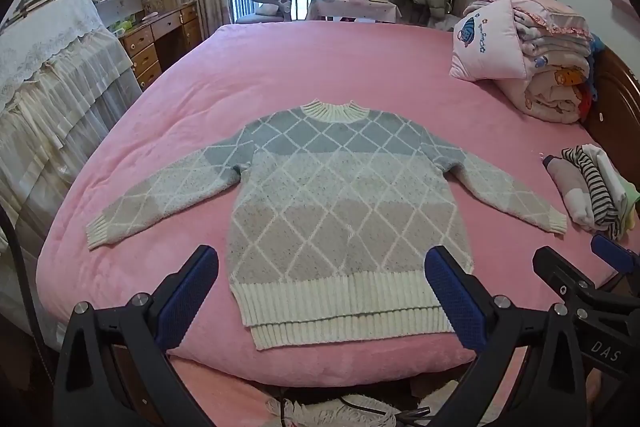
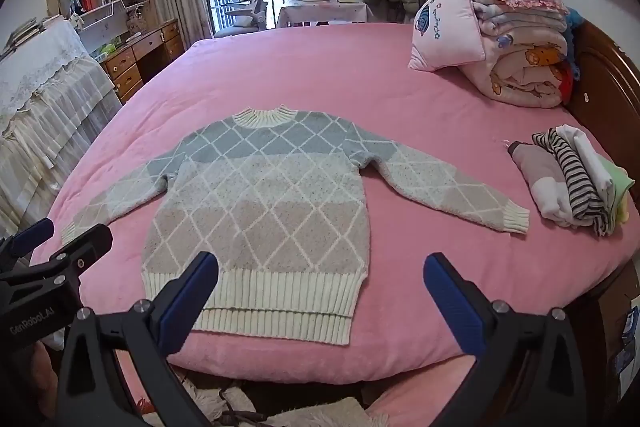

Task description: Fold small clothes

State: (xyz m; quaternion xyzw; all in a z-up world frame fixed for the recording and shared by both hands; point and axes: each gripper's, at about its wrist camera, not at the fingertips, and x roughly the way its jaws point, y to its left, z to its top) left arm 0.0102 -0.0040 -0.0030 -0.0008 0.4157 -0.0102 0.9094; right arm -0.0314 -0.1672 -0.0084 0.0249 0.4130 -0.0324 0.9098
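Both grippers, left gripper (image 1: 320, 267) and right gripper (image 2: 320, 273): black frames, silver screws, textured blue finger pads (image 1: 186, 293), white lettering.

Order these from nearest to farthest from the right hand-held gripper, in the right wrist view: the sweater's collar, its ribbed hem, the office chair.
From the right hand-held gripper:
1. Ribbed hem, just ahead, lower left.
2. Collar, mid-bed, sweater's far end.
3. Office chair, beyond the bed, by the window.

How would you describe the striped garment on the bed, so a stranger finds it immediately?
Start at the pink bed. Right of the spread sweater lies a small pile of folded clothes. The striped garment is its only piece with black and white stripes.
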